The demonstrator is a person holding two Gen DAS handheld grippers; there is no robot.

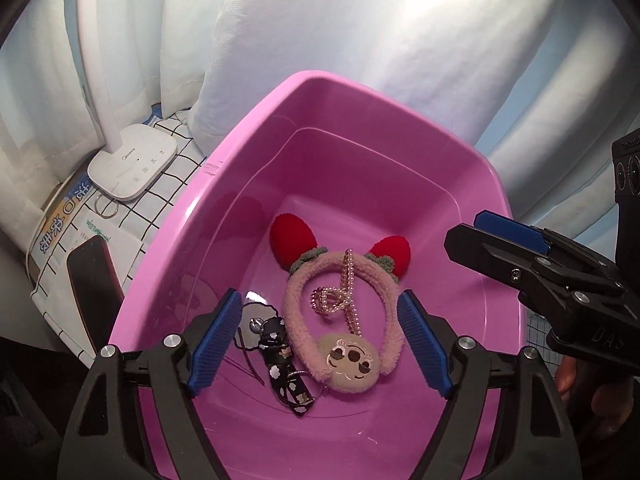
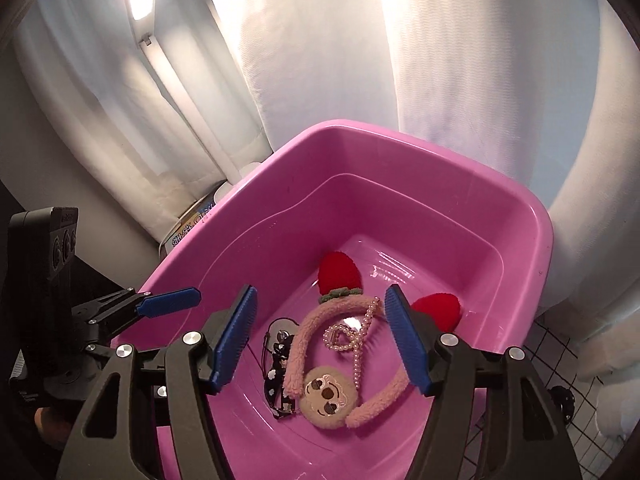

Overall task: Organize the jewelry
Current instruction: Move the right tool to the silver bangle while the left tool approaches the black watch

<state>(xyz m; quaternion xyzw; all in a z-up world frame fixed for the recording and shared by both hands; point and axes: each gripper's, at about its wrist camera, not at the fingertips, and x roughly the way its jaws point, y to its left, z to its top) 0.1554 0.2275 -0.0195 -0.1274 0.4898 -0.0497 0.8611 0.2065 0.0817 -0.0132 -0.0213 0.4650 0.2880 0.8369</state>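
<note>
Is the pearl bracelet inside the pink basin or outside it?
Inside. The pearl bracelet lies across the plush headband on the floor of the pink basin.

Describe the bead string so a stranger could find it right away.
Look in the pink tub, then at the fuzzy pink headband with red ears. The bead string lies looped across its arc, the only thin, shiny thing there; the strap beside it is black.

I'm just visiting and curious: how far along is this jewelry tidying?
Much looks done: the plush headband, the bead string draped over it and the black strap already lie in the pink tub. Nothing is in hand; the left gripper and right gripper are open above it. A metal ring lies outside, by the lamp base.
</note>
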